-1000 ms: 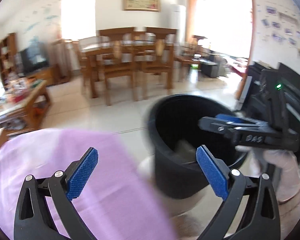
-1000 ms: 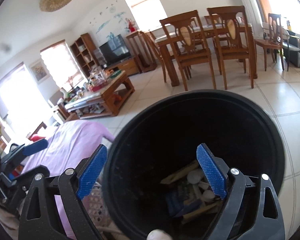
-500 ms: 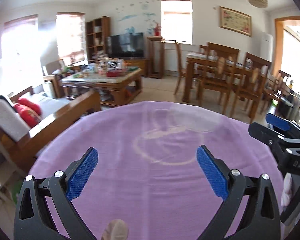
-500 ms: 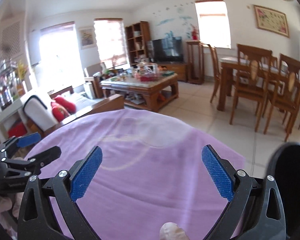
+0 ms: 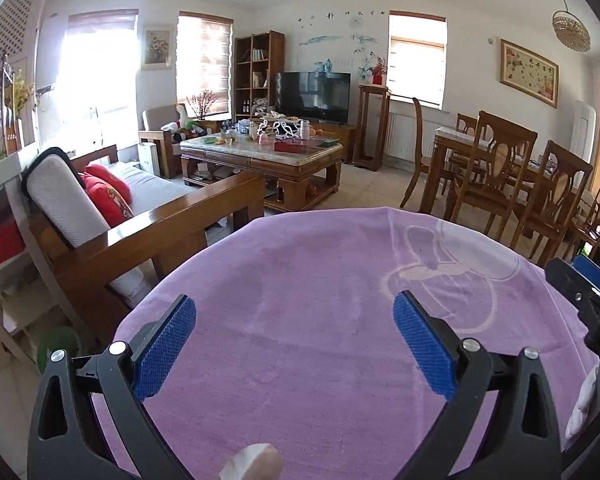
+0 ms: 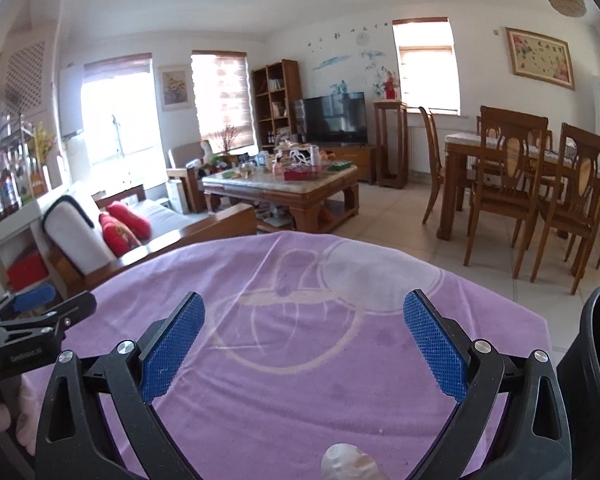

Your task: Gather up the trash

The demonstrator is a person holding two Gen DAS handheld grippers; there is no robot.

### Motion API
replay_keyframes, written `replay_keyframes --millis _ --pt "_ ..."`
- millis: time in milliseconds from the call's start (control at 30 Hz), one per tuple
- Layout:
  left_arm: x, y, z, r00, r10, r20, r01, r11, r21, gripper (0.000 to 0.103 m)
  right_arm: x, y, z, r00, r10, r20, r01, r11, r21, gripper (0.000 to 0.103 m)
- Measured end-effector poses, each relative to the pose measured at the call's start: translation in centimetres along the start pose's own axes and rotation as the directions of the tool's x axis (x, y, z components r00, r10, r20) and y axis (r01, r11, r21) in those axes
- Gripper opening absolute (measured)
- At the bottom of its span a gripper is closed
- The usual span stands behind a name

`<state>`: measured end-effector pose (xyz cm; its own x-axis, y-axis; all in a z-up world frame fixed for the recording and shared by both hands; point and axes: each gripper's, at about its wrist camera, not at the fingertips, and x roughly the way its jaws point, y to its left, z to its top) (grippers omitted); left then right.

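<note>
Both the left hand-held gripper point(image 5: 294, 344) and right hand-held gripper point(image 6: 304, 344) hover spread wide, empty, above the purple-clothed surface point(image 6: 300, 360); beside the surface's right edge stands a black bin point(image 6: 596, 344), contents unseen.

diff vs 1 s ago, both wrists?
Both grippers swung away from the black bin, now only at the right wrist view's right edge, to face the purple cloth. Left gripper and right gripper stayed open and empty.

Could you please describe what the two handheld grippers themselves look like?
Both the left gripper and right gripper have black plastic frames with cut-out arms, silver pivot bolts, and flat blue textured pads on the fingers. Small white lettering marks the body of each.
</note>
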<state>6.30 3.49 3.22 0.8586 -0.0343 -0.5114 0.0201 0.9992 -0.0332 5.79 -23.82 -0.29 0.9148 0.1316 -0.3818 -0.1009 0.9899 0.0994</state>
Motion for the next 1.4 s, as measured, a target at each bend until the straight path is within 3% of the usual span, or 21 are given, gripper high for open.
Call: replay_keyframes --millis 133,533,1400 --pt "-0.1 0.2 0.0 1.000 -0.004 0.013 0.004 1.000 -0.013 0.098 -1.3 -0.2 -0.1 0.999 0.015 0.042 -0.014 1.000 -0.020 0.098" --pt "-1.0 0.9 0.3 0.998 0.025 0.060 -0.024 0.999 -0.028 0.098 -1.0 0.2 -0.3 1.000 0.000 0.015 0.000 1.000 -0.027 0.098" --pt "-0.5 0.6 0.1 0.998 0.040 0.045 -0.039 0.999 -0.007 0.098 -1.2 0.0 -0.2 1.000 0.006 0.023 -0.005 1.000 -0.023 0.098"
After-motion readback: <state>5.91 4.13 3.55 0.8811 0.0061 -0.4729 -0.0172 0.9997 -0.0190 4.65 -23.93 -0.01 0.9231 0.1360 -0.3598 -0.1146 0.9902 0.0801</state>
